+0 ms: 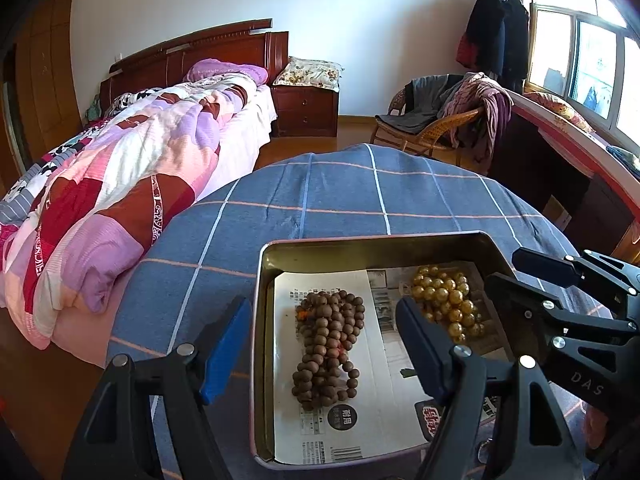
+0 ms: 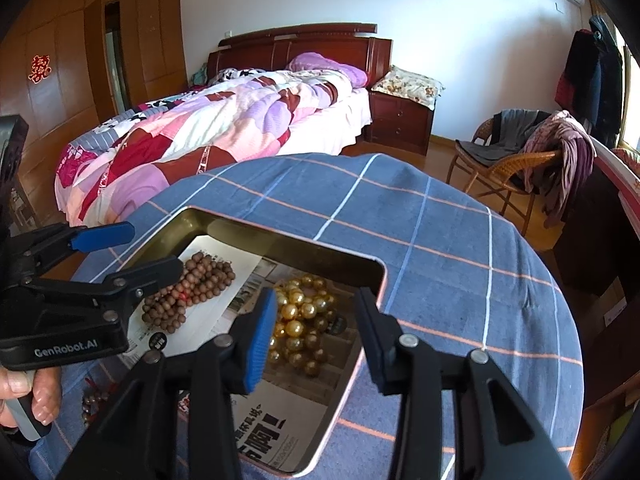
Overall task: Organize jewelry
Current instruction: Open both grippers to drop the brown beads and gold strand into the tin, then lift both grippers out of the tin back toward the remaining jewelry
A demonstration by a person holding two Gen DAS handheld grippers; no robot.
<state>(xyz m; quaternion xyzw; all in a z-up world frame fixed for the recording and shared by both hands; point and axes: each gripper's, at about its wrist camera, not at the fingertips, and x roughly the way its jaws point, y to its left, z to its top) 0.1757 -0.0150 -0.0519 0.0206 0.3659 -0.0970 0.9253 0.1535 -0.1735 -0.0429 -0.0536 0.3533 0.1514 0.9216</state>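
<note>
A metal tin tray lined with newspaper sits on the blue checked tablecloth. A brown wooden bead string lies heaped in its left half, and a gold pearl bead string lies in its right half. My left gripper is open, its jaws straddling the tray's left wall and the brown beads. My right gripper is open and empty just above the gold beads. The brown beads and the tray show in the right wrist view too.
Another dark bead string lies on the cloth near the tray's near-left corner. A bed stands left of the round table. A wicker chair with clothes and a long desk stand at the right.
</note>
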